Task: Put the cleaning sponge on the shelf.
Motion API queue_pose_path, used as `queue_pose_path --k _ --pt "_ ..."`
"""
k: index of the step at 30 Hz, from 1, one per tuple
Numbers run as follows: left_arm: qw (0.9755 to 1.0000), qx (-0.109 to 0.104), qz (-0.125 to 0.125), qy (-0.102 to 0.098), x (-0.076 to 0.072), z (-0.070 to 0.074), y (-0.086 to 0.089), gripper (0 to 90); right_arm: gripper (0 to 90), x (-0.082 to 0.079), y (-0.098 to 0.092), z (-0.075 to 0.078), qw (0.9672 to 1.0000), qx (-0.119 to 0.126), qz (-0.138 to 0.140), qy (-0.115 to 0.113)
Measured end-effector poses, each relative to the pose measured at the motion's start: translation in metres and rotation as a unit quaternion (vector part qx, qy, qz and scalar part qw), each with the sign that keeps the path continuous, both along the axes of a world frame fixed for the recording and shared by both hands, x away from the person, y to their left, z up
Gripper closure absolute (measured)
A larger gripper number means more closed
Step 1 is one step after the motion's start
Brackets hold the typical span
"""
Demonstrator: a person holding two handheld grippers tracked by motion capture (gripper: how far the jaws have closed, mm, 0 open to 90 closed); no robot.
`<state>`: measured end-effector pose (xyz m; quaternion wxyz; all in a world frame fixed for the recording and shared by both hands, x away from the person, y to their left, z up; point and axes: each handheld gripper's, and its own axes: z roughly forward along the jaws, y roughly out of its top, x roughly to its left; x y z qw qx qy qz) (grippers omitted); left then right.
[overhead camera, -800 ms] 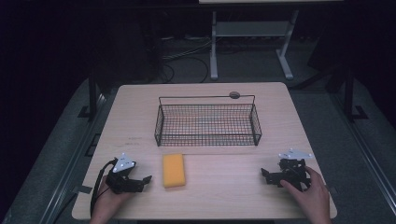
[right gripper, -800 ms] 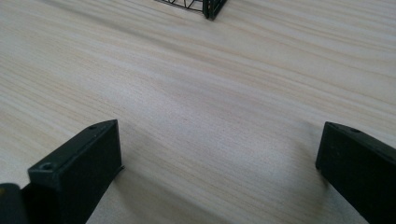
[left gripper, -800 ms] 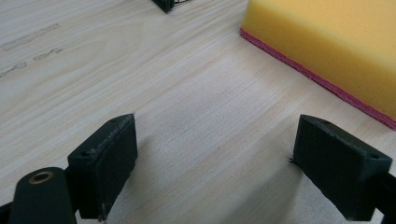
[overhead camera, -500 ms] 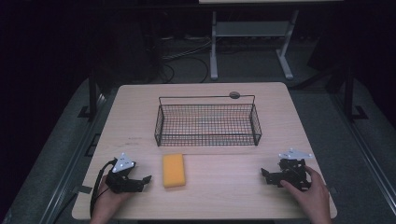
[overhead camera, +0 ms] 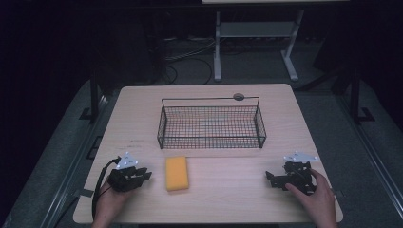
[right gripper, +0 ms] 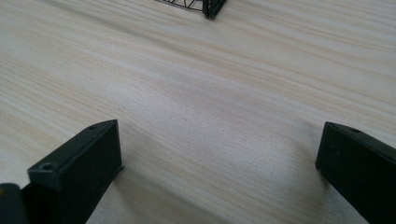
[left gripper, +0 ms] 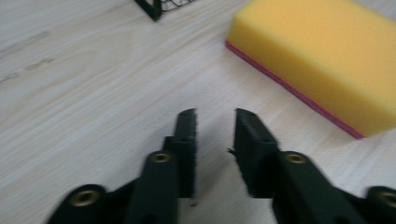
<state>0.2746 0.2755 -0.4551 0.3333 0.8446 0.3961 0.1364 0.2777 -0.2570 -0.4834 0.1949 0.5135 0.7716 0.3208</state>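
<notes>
Left gripper [overhead camera: 138, 175] rests low on the wooden table [overhead camera: 223, 194], held by the left hand [overhead camera: 110, 202]; its jaws stand a narrow gap apart with nothing between them. In the left gripper view, this gripper [left gripper: 215, 135] points at bare tabletop, with the yellow sponge [left gripper: 322, 60] just beside and ahead of it, not touching. The sponge [overhead camera: 176, 173] lies flat near the front side of the black wire basket [overhead camera: 211, 141], apart from it. Right gripper [overhead camera: 278, 179], held by the right hand [overhead camera: 313, 199], sits well apart from the sponge on the sponge's far side. Its jaws [right gripper: 215, 172] are spread wide over bare table, gripping nothing.
</notes>
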Motion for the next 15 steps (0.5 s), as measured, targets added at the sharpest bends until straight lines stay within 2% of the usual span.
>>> queue_pose_path --k 3,4,7,11,15 --pt "0.9999 -0.003 -0.005 0.014 0.003 0.002 -0.005 88.1 0.0 0.0 0.0 0.0 1.0 -0.001 0.001 -0.001" --pt "0.9998 -0.002 -0.007 0.019 0.004 0.003 -0.006 89.4 0.0 0.0 0.0 0.0 1.0 -0.001 0.001 -0.001" --pt "0.9996 0.006 -0.009 0.025 0.008 0.007 -0.012 89.6 0.0 0.0 0.0 0.0 1.0 -0.001 0.001 -0.001" --pt "0.9996 0.009 -0.013 0.022 0.011 0.011 -0.017 89.6 0.0 0.0 0.0 0.0 1.0 -0.001 0.001 -0.001" --pt "0.9997 0.003 -0.012 0.02 0.015 0.014 -0.022 89.6 0.0 0.0 0.0 0.0 1.0 -0.001 0.001 -0.001"
